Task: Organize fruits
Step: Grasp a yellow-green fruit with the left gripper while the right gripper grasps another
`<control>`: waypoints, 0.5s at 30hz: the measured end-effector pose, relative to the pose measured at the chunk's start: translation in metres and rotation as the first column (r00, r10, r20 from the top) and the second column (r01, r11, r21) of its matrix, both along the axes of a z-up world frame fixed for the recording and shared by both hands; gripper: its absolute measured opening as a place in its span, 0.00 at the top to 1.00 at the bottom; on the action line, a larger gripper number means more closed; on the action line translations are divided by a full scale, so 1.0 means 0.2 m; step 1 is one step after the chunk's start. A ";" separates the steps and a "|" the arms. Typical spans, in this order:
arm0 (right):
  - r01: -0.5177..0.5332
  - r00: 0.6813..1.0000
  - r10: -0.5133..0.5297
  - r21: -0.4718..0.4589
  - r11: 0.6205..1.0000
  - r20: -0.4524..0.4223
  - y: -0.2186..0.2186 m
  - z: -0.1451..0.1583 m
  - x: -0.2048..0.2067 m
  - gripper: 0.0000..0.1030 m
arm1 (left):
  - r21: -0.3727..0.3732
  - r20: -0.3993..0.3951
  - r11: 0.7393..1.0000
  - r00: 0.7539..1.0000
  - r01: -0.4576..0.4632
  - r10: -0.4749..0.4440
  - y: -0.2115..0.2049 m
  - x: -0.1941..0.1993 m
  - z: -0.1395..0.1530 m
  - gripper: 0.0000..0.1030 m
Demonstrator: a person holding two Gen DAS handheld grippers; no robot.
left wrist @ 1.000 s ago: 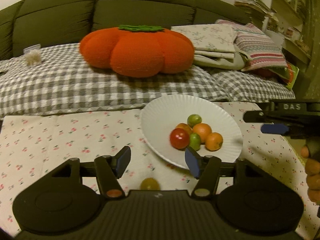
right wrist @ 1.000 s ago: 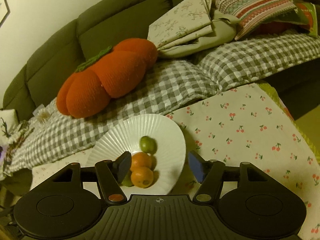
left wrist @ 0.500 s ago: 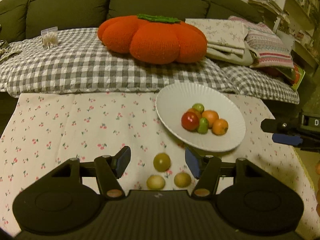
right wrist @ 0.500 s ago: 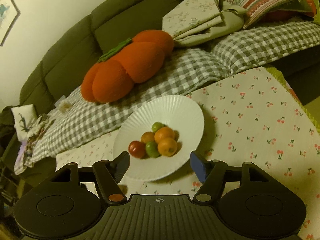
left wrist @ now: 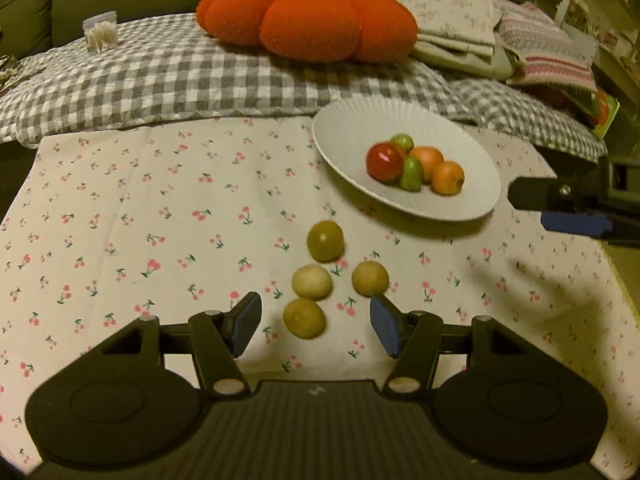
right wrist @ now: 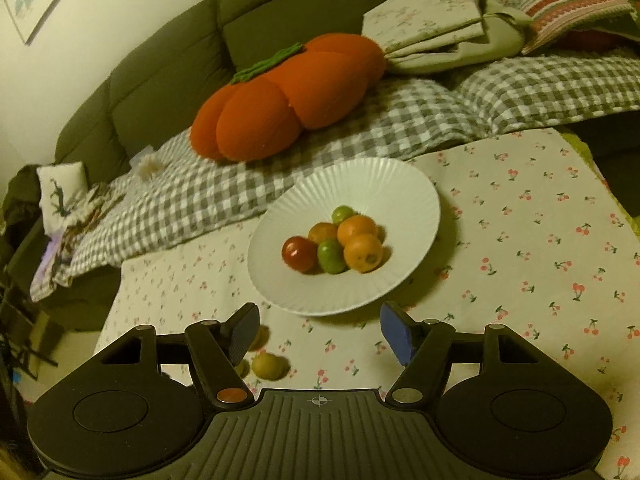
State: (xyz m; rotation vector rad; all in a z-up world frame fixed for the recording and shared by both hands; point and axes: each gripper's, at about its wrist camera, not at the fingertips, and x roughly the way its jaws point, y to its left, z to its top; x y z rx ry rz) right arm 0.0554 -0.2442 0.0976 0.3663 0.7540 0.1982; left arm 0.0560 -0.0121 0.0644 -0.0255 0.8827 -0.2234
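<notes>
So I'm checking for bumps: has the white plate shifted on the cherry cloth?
No. The white plate keeps its place by the cherry cloth's far edge; only the cameras moved.

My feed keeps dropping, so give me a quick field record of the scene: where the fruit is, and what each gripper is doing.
plate: white ribbed plate on the cherry-print cloth, near the sofa edge
fruit on plate: one red, three orange, two green, bunched together
fruit off plate: four yellow-green fruits loose on the cloth, in front of the plate
left gripper: fingers open, nothing held, nearest loose fruit lies between them
right gripper: fingers open, nothing held, aimed at the plate's near rim
background: orange pumpkin cushion on checked blanket
</notes>
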 end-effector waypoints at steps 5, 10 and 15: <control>-0.024 1.000 0.023 -0.030 0.999 -0.020 0.05 -0.04 0.00 0.31 | 0.039 -0.024 0.999 1.000 0.002 -0.001 -0.03 0.01 -0.09 0.50; -0.072 0.997 0.070 -0.072 0.995 -0.035 0.13 -0.09 0.02 0.31 | 0.067 -0.026 0.997 0.999 -0.033 0.035 -0.04 0.04 -0.15 0.75; -0.095 0.995 0.091 -0.085 0.992 -0.048 0.18 -0.13 0.05 0.31 | 0.044 -0.029 0.996 0.996 -0.079 0.080 0.00 0.04 -0.13 0.76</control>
